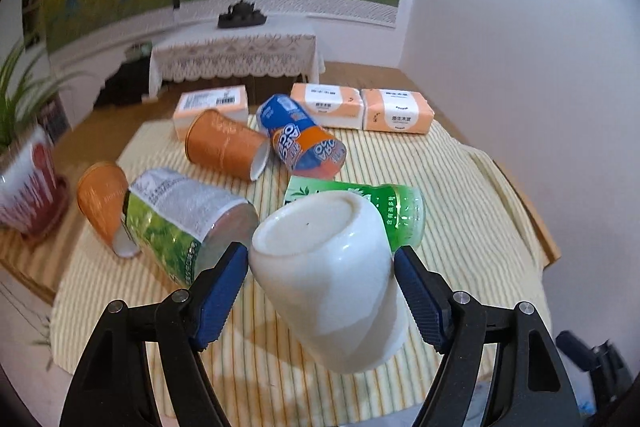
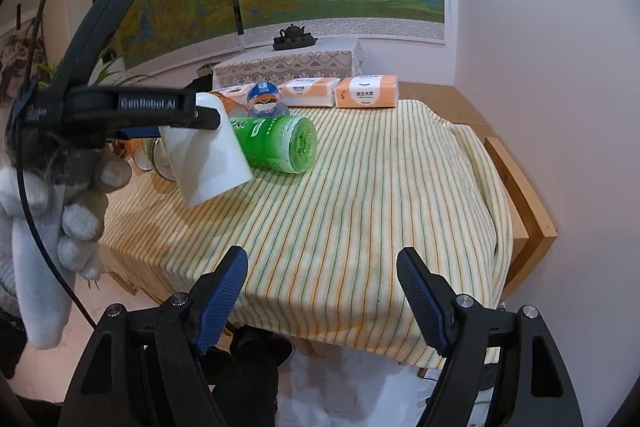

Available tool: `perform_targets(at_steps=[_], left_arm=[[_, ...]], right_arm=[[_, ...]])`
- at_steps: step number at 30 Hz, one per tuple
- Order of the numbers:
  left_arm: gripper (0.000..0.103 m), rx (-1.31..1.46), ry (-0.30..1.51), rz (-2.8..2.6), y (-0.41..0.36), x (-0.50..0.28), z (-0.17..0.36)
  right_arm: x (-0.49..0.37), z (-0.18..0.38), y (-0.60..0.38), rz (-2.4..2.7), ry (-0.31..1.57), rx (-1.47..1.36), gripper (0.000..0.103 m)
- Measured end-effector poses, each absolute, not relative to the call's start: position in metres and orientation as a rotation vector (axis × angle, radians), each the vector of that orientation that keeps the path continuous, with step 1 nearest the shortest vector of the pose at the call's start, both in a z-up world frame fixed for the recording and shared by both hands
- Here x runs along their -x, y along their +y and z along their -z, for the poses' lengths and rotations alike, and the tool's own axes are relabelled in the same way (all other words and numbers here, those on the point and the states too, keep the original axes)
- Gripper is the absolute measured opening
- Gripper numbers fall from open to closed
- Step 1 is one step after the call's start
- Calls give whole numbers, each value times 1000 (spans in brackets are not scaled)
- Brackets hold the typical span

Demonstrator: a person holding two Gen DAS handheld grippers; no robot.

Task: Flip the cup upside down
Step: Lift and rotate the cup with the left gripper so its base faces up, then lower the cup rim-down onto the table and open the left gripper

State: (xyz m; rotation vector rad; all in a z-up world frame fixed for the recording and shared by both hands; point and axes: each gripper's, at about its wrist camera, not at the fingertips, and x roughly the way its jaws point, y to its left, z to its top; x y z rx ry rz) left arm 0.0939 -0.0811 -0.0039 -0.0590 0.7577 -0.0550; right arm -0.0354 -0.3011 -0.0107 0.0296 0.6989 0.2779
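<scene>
My left gripper (image 1: 320,267) is shut on a white ceramic cup (image 1: 328,279). The cup hangs in the air above the striped cloth, tilted with its flat base up and towards the far side and its mouth down and towards me. In the right wrist view the same cup (image 2: 208,155) shows at the left, held by the left gripper (image 2: 192,119) in a gloved hand, mouth slanting down to the right. My right gripper (image 2: 322,267) is open and empty above the near edge of the table.
A yellow striped cloth (image 1: 420,163) covers the wooden table (image 2: 520,187). On it lie a green bottle (image 2: 280,143), a green can (image 1: 188,219), two orange paper cups (image 1: 228,147), a blue-orange bottle (image 1: 300,135) and tissue packs (image 1: 396,111). A potted plant (image 1: 28,179) stands left.
</scene>
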Motion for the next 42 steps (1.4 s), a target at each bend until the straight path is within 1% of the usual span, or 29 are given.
perform_targets(at_steps=[4, 11, 25, 35, 42], left_arm=[[78, -30, 703, 51, -96, -87, 4], [78, -91, 642, 46, -108, -76, 10], [78, -71, 592, 56, -107, -67, 14], [77, -70, 553, 76, -108, -53, 22], [77, -43, 559, 117, -109, -50, 21]], right_arm=[[37, 9, -302, -260, 685, -43, 74], [44, 2, -302, -209, 633, -47, 74], [58, -11, -305, -49, 488, -55, 74], [61, -12, -308, -27, 477, -74, 74], [62, -13, -307, -33, 477, -78, 74]])
